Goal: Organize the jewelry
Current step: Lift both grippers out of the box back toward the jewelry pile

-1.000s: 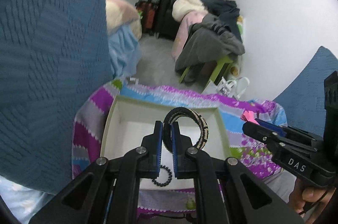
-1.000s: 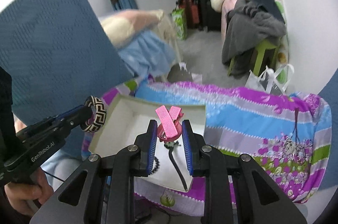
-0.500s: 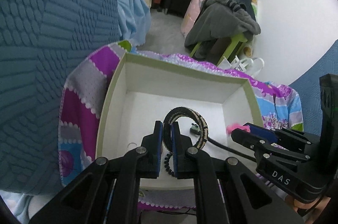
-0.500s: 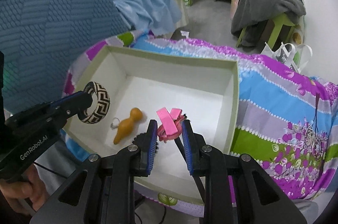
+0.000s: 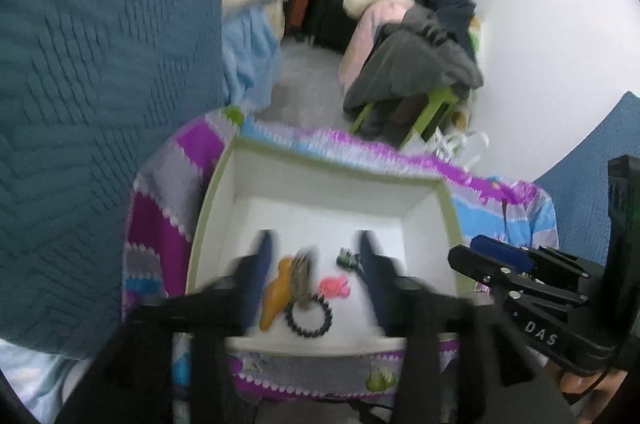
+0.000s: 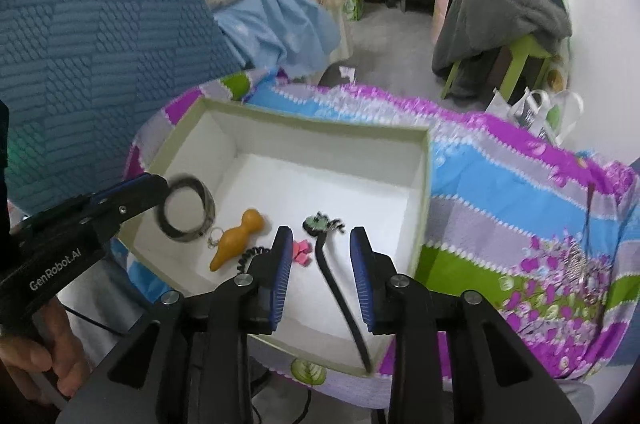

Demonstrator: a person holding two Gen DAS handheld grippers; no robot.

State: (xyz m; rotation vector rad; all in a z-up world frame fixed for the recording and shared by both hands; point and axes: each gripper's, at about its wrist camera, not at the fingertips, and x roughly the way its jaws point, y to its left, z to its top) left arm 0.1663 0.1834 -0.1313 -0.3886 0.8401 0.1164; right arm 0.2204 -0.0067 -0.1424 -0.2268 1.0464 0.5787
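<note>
A white open box (image 5: 320, 179) (image 6: 304, 127) sits on a striped purple and blue cloth. My left gripper (image 5: 314, 256) is open over its near part; the black-and-cream patterned bangle (image 5: 302, 276) (image 6: 186, 207) is blurred between and just off its fingers, falling into the box. My right gripper (image 6: 320, 252) is open and empty; the pink hair clip (image 6: 301, 251) (image 5: 334, 286) lies on the box floor below it. An orange gourd pendant (image 6: 236, 238), a black beaded bracelet (image 5: 308, 320) and a black hair stick with a green end (image 6: 332, 264) also lie in the box.
The cloth (image 6: 520, 203) bears a thin necklace (image 6: 588, 224) at its right. A large blue textured cushion (image 5: 100, 83) stands to the left of the box. Behind are a clothes-covered green stool (image 6: 500, 35), suitcases and bedding on the floor.
Both grippers have opened. The left one has let go of the bangle and the right one has let go of the pink clip, which now lies in the box. Both pulled back slightly.
</note>
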